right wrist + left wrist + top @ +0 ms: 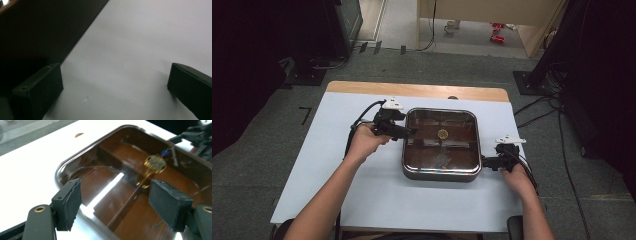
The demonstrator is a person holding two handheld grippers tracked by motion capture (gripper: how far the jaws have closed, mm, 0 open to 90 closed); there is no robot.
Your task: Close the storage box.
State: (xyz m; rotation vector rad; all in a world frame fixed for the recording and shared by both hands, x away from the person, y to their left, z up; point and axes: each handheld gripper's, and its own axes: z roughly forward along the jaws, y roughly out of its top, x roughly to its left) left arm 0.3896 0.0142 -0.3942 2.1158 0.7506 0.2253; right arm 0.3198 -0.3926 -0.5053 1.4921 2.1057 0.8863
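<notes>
Brown square glass-lidded pan point(441, 145) at centre of white table point(337, 190); left gripper point(409, 132) at its left rim, spread, empty; right gripper point(484, 162) beside right corner, spread, empty.

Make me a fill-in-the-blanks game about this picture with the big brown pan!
1. The pan sits on a ____ table.
2. The left gripper has its jaws ____, nothing between them.
3. A small round gold ____ sits in the middle of the pan.
4. The right gripper is at the pan's ____ corner.

Missing words: white; open; disc; near right
</notes>
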